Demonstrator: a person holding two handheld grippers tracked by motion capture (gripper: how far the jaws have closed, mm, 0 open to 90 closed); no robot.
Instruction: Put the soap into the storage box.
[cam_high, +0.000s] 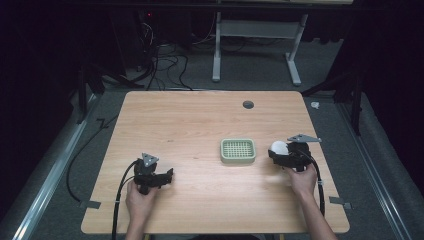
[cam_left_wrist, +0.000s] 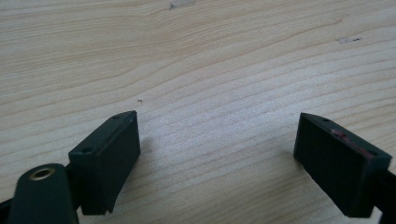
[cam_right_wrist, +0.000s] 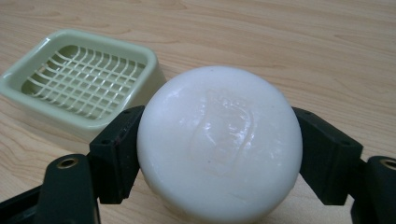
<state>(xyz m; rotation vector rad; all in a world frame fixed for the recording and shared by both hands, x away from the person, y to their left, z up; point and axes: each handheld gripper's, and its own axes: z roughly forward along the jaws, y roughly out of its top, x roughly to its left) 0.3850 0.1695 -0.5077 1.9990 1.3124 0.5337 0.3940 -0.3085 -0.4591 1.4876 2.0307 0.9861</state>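
The right tool (cam_high: 278, 151) is clamped on a round white bar of soap (cam_right_wrist: 219, 142), one black jaw pressing each side of it, and holds it just above the pale wooden surface (cam_high: 190, 120). The pale green rectangular soap dish with a slotted grid floor (cam_high: 238, 151) sits just beside the soap, toward the middle of the surface, and in the right gripper view it lies ahead and to the left of the jaws (cam_right_wrist: 81, 79). So the carry looks like a short sideways shift toward the person's left, then a lowering onto the grid. The dish's long axis runs left to right, and its raised rim is the one edge the soap must clear. The right hand (cam_high: 302, 177) is far nearer the dish. The left tool (cam_high: 167, 176) rests well apart near the surface's front left, jaws spread wide over bare wood and gripping nothing. Bare wood surrounds the dish, so nothing stands in the path.
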